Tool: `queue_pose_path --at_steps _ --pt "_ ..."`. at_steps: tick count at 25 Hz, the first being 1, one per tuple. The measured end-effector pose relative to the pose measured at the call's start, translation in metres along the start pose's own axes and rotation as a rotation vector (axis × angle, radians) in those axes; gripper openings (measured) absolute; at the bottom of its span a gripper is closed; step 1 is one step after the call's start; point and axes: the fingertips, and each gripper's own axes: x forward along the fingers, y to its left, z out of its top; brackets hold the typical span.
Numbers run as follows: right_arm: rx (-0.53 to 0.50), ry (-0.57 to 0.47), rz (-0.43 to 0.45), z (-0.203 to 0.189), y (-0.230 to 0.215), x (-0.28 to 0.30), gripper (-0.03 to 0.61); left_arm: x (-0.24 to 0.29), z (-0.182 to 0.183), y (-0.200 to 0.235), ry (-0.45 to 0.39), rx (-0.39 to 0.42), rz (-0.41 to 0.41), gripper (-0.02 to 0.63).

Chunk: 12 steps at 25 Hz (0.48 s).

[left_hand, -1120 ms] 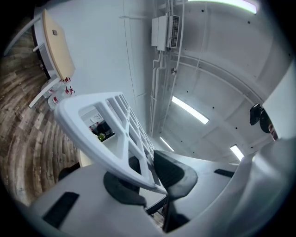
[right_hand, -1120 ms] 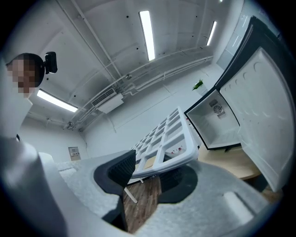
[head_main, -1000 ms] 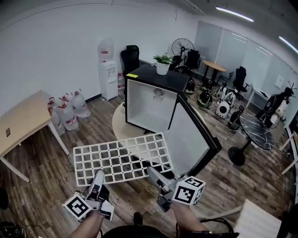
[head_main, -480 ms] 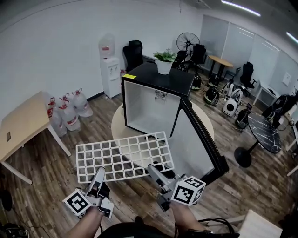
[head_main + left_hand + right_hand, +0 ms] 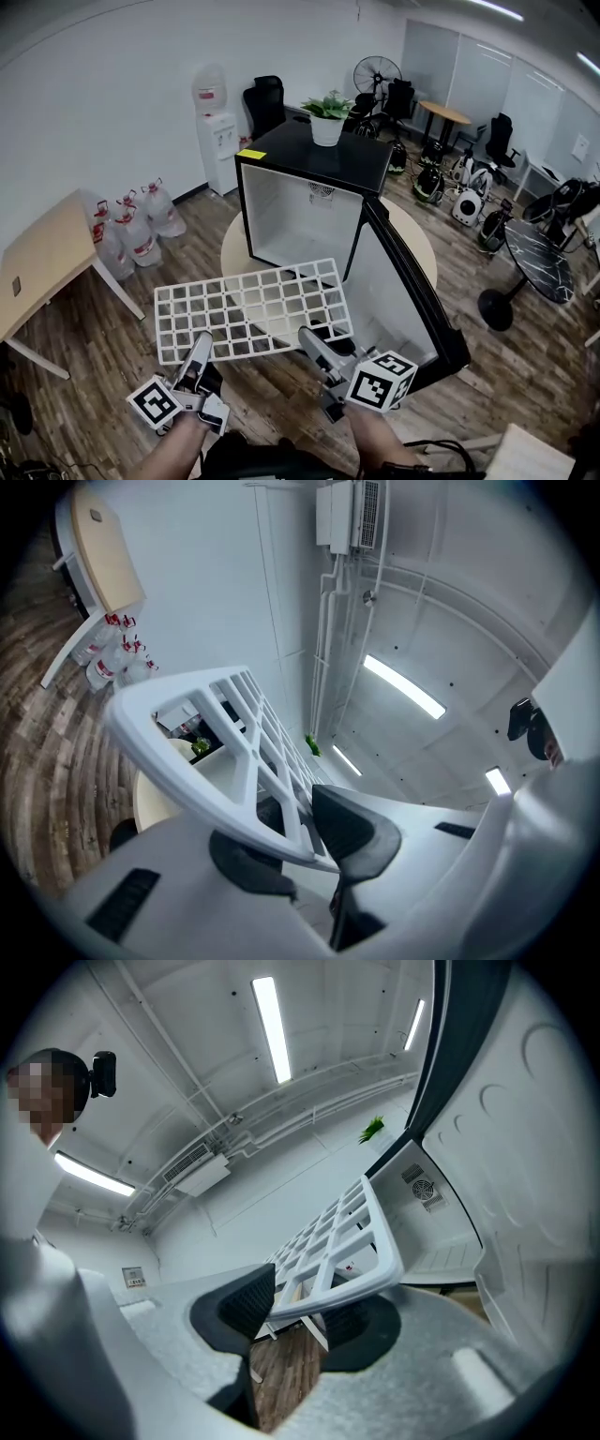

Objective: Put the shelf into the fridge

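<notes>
Only the head view takes in the whole white grid shelf (image 5: 248,309): it hangs level in the air before the open fridge (image 5: 309,202) on the round bench (image 5: 232,255), long axis running left to right. The left tool (image 5: 199,345) grasps the near rail towards its left end, the right tool (image 5: 311,337) towards its right. Each gripper view shows what the head view cannot, dark pads (image 5: 352,829) clamped on that rail

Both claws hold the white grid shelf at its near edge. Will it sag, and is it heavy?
Probably stiff: the shelf juts out flat from the left claw and right claw, no sag visible. Likely light for its size, being mostly open squares. Gripped at one edge only, it might pivot downward if either grip loosens.
</notes>
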Motion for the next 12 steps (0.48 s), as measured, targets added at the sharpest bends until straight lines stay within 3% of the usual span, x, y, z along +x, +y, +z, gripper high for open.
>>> queue_pose_path --at_steps 12 --pt "-0.014 -0.064 -0.126 0.029 -0.039 0.028 0.137 0.077 0.020 0.020 0.140 -0.029 -0.072 0.069"
